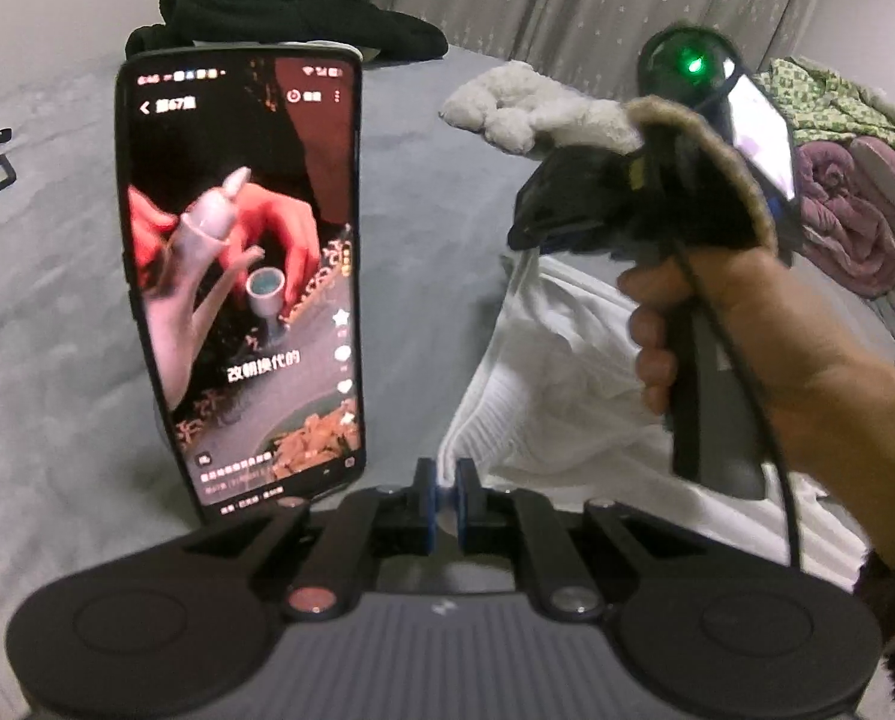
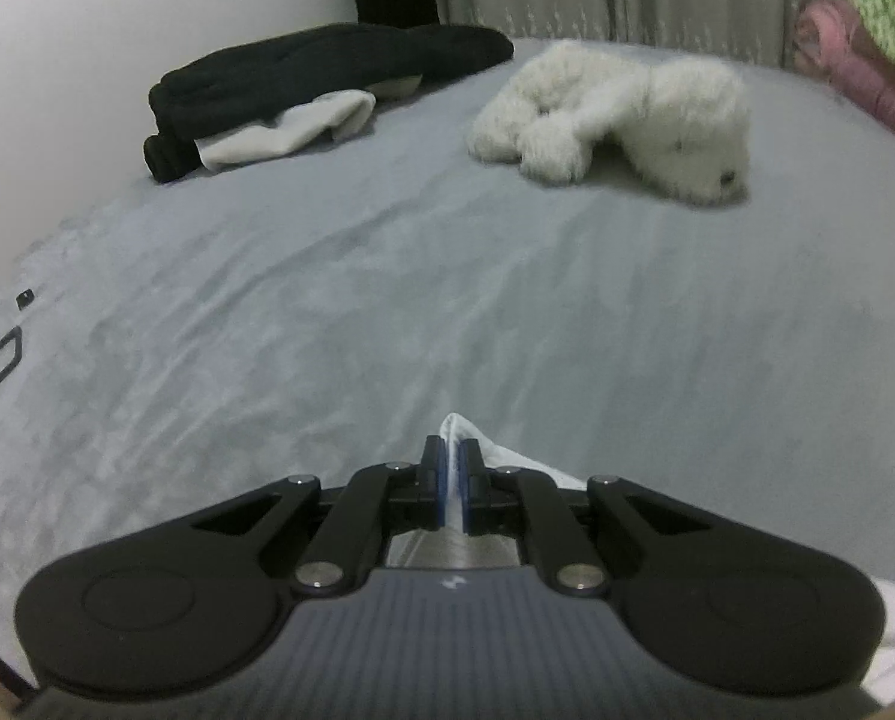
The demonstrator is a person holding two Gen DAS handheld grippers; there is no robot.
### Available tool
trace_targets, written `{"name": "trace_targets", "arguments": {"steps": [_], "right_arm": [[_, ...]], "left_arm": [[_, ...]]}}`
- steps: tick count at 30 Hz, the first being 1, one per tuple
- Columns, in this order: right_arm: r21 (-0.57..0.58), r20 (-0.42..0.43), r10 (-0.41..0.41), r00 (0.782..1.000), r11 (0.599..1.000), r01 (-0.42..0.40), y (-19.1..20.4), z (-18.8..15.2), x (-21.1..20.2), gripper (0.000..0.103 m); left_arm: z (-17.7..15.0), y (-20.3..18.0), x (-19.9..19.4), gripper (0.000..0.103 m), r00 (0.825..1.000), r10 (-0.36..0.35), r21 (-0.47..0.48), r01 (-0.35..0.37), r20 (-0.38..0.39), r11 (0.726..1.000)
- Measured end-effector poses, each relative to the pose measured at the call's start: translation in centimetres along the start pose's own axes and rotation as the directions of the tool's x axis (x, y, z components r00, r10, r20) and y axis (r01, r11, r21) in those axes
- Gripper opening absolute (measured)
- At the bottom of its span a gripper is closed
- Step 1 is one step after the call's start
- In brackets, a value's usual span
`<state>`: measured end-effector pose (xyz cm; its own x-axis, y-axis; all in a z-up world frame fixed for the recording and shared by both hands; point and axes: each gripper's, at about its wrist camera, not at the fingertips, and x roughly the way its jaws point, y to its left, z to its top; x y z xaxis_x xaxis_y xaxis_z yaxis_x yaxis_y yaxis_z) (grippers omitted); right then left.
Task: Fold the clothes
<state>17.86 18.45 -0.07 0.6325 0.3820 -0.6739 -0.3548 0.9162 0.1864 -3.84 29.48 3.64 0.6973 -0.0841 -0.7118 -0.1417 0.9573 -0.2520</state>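
A white ribbed garment (image 1: 567,372) lies bunched on the grey bed sheet (image 2: 267,300). In the left wrist view my left gripper (image 1: 446,501) sits at the garment's near hem, its blue pads almost together with a thin strip of white cloth between them. A hand holds my right gripper (image 1: 522,228) above the garment, pointing left. In the right wrist view my right gripper (image 2: 453,480) pinches a corner of the white garment (image 2: 456,429), which pokes out past the pads; more white cloth trails off to the lower right.
A phone (image 1: 249,276) playing a video stands on a mount left of my left gripper. A white plush toy (image 2: 615,120) and a pile of black clothes (image 2: 327,72) lie at the far side of the bed. Purple and green blankets (image 1: 849,222) are heaped at right.
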Motion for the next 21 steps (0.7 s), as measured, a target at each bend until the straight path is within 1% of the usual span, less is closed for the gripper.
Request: {"name": "trace_targets", "arguments": {"steps": [3,4,5,6,8,11,14,18,21], "right_arm": [[0.022,-0.01,0.027,1.0,0.999,-0.027,-0.1,0.3,-0.4,0.019],[0.022,-0.01,0.037,0.999,0.999,-0.037,-0.2,0.4,-0.9,0.022],[0.02,-0.009,0.047,0.999,0.999,-0.046,-0.2,0.6,-1.3,0.036],[0.018,-0.008,0.056,0.998,0.998,-0.056,-0.3,0.7,-1.8,0.043],[0.011,0.001,0.07,0.998,0.997,-0.07,-0.4,1.0,-2.9,0.043],[0.006,0.004,0.075,0.997,0.997,-0.075,-1.3,1.2,-4.8,0.043],[-0.007,0.011,0.058,0.998,0.998,-0.058,-2.7,1.0,-7.0,0.043],[-0.015,0.017,0.016,1.0,1.0,-0.016,-5.6,0.5,-10.1,0.043],[-0.002,0.018,-0.024,1.0,1.0,0.024,-8.4,-0.3,-12.2,0.043]], "left_arm": [[-0.1,-0.2,-0.2,0.008,1.0,0.004,0.0,-0.004,-0.003,1.0],[-0.1,-0.2,-0.4,0.01,1.0,0.002,-0.003,-0.002,0.002,1.0],[0.0,-0.2,-0.5,0.013,1.0,-0.001,-0.008,0.001,0.006,1.0],[0.1,-0.3,-0.5,0.015,1.0,-0.003,-0.013,0.003,0.01,1.0],[0.4,-0.1,-0.7,0.022,1.0,-0.002,-0.021,0.002,0.025,1.0],[0.5,-0.1,-1.3,0.026,0.999,-0.007,-0.032,0.008,0.053,0.999],[0.6,-1.2,-1.5,0.031,0.997,-0.029,-0.025,0.031,0.072,0.999],[0.4,-2.9,-2.1,0.034,0.994,-0.06,0.002,0.06,0.086,0.998],[0.7,-4.3,-1.3,0.034,0.993,-0.088,0.017,0.087,0.074,0.996]]}}
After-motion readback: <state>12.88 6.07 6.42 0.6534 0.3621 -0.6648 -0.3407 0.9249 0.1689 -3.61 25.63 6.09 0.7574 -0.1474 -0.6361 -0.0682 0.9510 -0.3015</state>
